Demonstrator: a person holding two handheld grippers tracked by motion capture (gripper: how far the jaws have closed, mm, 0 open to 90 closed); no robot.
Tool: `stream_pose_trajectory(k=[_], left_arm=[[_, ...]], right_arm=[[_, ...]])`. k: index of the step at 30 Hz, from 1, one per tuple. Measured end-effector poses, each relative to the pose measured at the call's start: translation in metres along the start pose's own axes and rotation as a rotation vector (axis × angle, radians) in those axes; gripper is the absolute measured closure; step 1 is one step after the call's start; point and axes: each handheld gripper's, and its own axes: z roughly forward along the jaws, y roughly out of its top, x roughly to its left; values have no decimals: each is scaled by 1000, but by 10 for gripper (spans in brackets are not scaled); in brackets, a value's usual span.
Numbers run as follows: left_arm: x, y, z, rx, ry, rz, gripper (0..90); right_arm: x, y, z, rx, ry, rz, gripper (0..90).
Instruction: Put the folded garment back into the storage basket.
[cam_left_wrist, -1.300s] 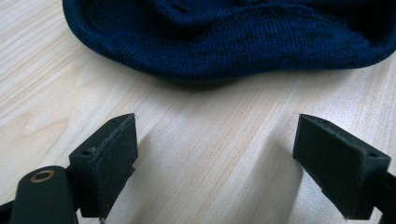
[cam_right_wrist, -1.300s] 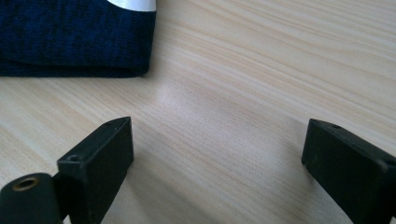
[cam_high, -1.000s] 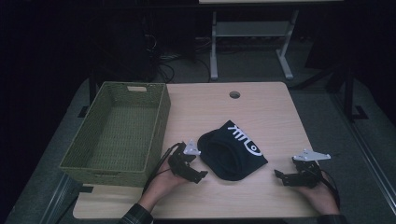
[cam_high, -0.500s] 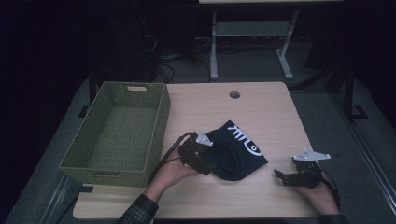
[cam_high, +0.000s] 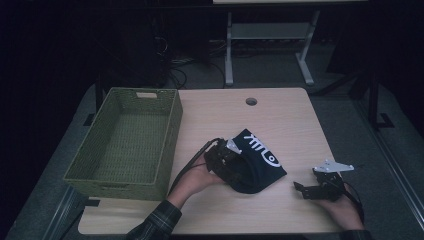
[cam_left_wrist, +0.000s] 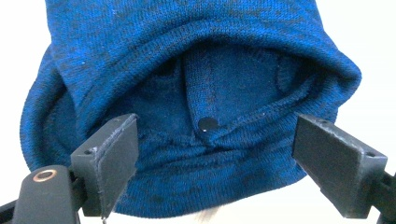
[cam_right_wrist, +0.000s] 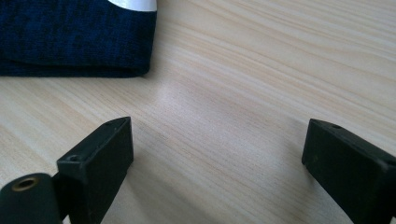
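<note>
Nearest the person, the right hand rested on the worktop holding the right gripper, whose jaws stood wide apart over bare wood, aimed toward the dark blue knit beanie that lay well apart ahead of them; in the right gripper view only its folded corner showed beyond the left jaw. The left hand, in a plaid sleeve, reached forward with the left gripper laid onto the beanie's near edge. Its jaws were open too, straddling the hat's opening, where a small black stud sat between them on an inner seam. White markings on the beanie could not be read as words. Left of the left jaws stood a green woven basket. Farther off, past the jaws, a round cable hole pierced the worktop.
</note>
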Motion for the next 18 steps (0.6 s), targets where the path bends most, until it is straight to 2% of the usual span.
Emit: stream_pose_trajectory(k=[5, 11, 18], left_arm=[[1, 1, 11, 19, 0, -13, 140], [5, -1, 27, 60, -25, -33, 140], [2, -4, 33, 73, -8, -12, 132]], right_arm=[[0, 0, 0, -1, -1, 2, 86], [0, 0, 0, 1, 0, 1, 86], [0, 0, 0, 0, 0, 3, 86]])
